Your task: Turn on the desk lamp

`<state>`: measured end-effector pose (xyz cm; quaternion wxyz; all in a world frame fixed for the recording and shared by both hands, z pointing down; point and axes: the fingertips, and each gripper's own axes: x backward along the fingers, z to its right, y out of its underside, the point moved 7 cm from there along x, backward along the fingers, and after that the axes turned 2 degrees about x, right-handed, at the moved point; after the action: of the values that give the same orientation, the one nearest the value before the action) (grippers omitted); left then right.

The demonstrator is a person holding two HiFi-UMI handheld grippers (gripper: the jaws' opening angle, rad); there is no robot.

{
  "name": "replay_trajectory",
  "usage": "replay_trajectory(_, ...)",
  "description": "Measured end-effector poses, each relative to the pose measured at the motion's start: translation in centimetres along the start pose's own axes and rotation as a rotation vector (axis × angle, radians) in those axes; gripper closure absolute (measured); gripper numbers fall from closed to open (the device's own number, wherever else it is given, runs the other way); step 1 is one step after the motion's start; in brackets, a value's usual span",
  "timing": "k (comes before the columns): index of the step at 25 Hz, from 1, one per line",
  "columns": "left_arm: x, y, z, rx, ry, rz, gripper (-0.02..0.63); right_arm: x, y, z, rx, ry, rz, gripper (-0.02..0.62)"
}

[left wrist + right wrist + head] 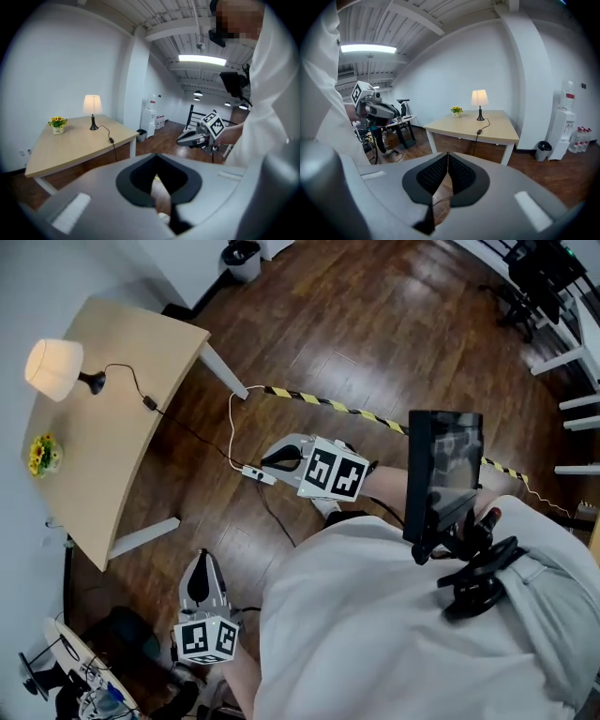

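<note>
head view steeply down from above, both gripper views level, well back, all sharing table (122, 418), desk lamp (53, 368)

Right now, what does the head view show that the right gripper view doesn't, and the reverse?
Head view only: the striped tape on the floor and the screen at the person's chest. Right gripper view only: the water dispenser, the ceiling light and the right gripper's shut jaws seen close up. Both: the table, lamp, flowers, cord and left gripper.
</note>
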<state>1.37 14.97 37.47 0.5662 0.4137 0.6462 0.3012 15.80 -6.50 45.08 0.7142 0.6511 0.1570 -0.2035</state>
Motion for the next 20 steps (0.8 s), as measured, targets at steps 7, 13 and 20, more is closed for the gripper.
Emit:
replay_trajectory(7,4.9,2.2,0.2,-0.004,0.039,0.045,0.586,0.7,-0.9,-6.0,0.018,0.038,0.001,0.591)
replay_trajectory(13,8.5,4.6,-1.0,0.01,0.068,0.059,0.586,1.4,-3.0,-10.5,0.048,0.067,0.031,0.591)
replay_trajectory(20,10.7,5.2,-1.2,-0.008,0.105,0.092,0.587,3.2,-4.6,-14.1,0.069,0.108,0.068,0.591)
